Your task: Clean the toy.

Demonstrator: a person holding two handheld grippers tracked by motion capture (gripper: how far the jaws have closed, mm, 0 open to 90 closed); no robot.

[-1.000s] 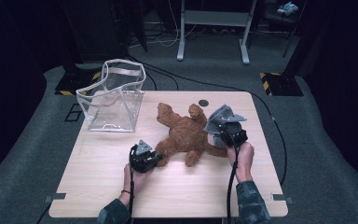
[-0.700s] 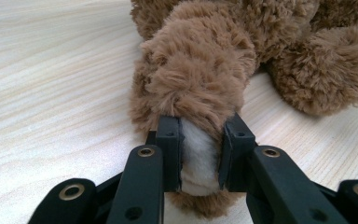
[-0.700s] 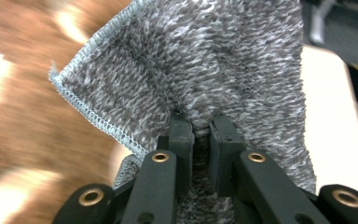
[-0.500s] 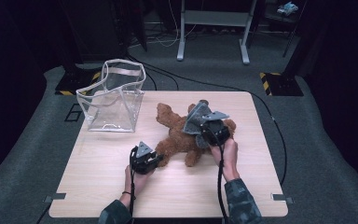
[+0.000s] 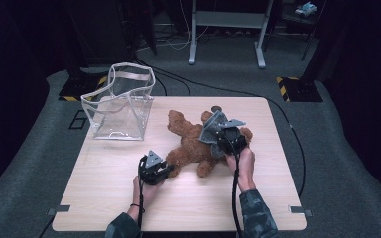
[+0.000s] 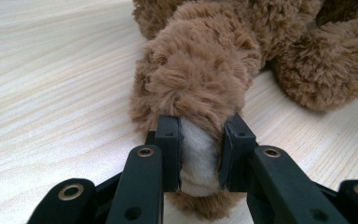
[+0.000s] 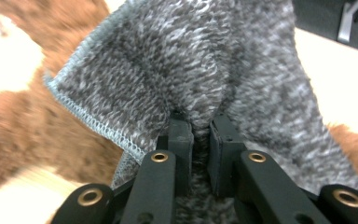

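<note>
Lying on the pale wood-grain worktop (image 5: 104, 198) over grey carpet, the brown plush teddy bear (image 5: 191, 146) has its paw clamped by the left tool (image 6: 200, 156); the right tool (image 7: 200, 140) pinches a grey knitted cloth (image 7: 191, 60) above it.

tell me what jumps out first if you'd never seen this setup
The brown teddy bear sprawled mid-table draws the eye, with the left gripper clamped on one of its paws at the near side. The right gripper pinches a grey knitted cloth just above the bear's body. A clear plastic tote bag stands upright at the table's far left corner.
</note>
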